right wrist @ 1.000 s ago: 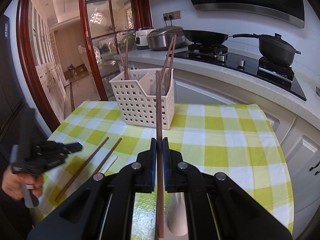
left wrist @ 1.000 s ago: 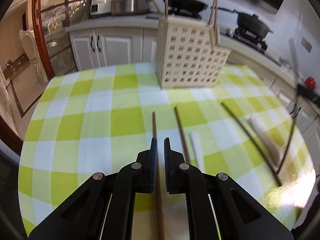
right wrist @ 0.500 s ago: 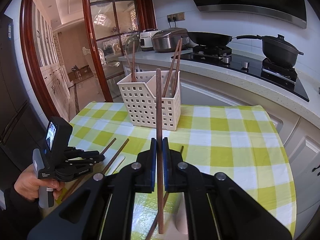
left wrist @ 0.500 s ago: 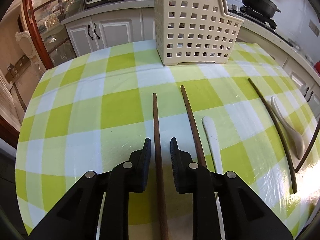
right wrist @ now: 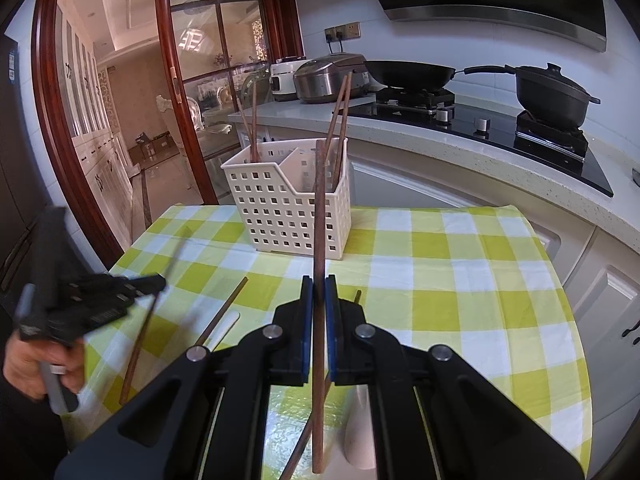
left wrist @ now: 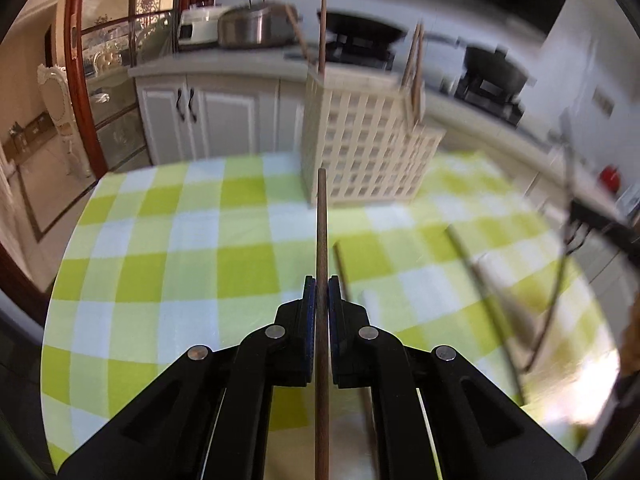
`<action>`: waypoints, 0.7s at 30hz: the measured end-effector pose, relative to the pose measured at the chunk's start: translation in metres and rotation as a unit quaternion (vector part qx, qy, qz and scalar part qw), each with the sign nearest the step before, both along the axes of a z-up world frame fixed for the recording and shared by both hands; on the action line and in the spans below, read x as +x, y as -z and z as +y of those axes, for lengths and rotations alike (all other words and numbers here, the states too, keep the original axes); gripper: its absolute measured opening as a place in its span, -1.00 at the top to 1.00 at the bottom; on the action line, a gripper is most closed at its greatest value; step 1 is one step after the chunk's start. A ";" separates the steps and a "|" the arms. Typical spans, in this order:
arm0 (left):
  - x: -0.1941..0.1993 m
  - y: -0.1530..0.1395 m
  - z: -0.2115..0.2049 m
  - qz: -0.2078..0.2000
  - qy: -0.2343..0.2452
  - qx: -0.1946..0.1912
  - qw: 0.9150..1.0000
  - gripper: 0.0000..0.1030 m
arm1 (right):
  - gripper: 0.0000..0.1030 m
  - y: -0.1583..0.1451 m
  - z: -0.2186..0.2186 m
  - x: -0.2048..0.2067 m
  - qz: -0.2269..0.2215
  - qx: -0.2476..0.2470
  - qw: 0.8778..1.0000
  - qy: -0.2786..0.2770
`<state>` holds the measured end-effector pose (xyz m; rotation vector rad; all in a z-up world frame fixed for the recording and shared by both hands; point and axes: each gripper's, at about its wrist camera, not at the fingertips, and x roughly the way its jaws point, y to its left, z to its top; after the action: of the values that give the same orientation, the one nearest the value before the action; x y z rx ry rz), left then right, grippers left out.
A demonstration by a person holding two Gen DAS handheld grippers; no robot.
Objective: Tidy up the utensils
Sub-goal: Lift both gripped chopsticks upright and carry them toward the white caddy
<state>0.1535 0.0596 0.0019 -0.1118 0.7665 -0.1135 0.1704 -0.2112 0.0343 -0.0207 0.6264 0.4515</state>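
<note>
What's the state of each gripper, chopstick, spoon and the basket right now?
Left gripper: shut on a chopstick, raised off the table.
Right gripper: shut on a chopstick, held off the table.
Basket: upright on the tablecloth, chopsticks standing in both compartments.
Loose chopstick: lying flat on the cloth.
White spoon: lying on the cloth, mostly hidden by the right jaws.

Your right gripper (right wrist: 319, 280) pinches a brown chopstick (right wrist: 319, 216) upright before the white basket (right wrist: 288, 208). At the left edge, your left gripper (right wrist: 158, 282) carries another chopstick (right wrist: 138, 344) above the checked tablecloth (right wrist: 460, 280), blurred.
</note>
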 end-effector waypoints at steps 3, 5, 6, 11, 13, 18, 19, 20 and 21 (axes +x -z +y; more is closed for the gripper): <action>-0.008 -0.016 0.000 -0.020 -0.002 -0.004 1.000 0.89 | 0.88 0.001 0.000 0.000 0.001 -0.001 1.000 0.001; -0.013 -0.023 -0.002 -0.029 -0.002 -0.002 1.000 0.89 | 0.88 0.001 0.000 0.001 0.001 -0.001 1.000 0.003; -0.015 -0.026 -0.003 -0.033 -0.002 -0.002 0.999 0.89 | 0.88 0.001 0.000 0.001 0.001 -0.001 1.000 0.003; -0.027 -0.043 -0.006 -0.054 -0.002 -0.002 0.999 0.89 | 0.88 -0.001 -0.002 0.001 -0.002 0.000 1.000 0.006; -0.032 -0.049 -0.007 -0.063 -0.001 -0.001 0.998 0.89 | 0.88 -0.003 -0.003 0.000 -0.004 0.001 1.000 0.007; -0.040 -0.058 -0.009 -0.075 -0.001 0.003 0.997 0.89 | 0.88 -0.008 -0.007 -0.003 -0.012 0.006 1.000 0.011; -0.041 -0.060 -0.009 -0.077 -0.001 0.003 0.997 0.89 | 0.88 -0.008 -0.007 -0.003 -0.012 0.005 1.000 0.012; -0.041 -0.061 -0.010 -0.078 0.000 0.003 0.997 0.89 | 0.88 -0.008 -0.007 -0.002 -0.011 0.003 1.000 0.011; -0.042 -0.062 -0.010 -0.079 0.000 0.004 0.997 0.89 | 0.88 -0.007 -0.007 -0.002 -0.010 0.003 1.000 0.012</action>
<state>0.1114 0.0497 0.0635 -0.0947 0.6092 -0.1182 0.1687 -0.2180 0.0412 -0.0115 0.6051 0.4293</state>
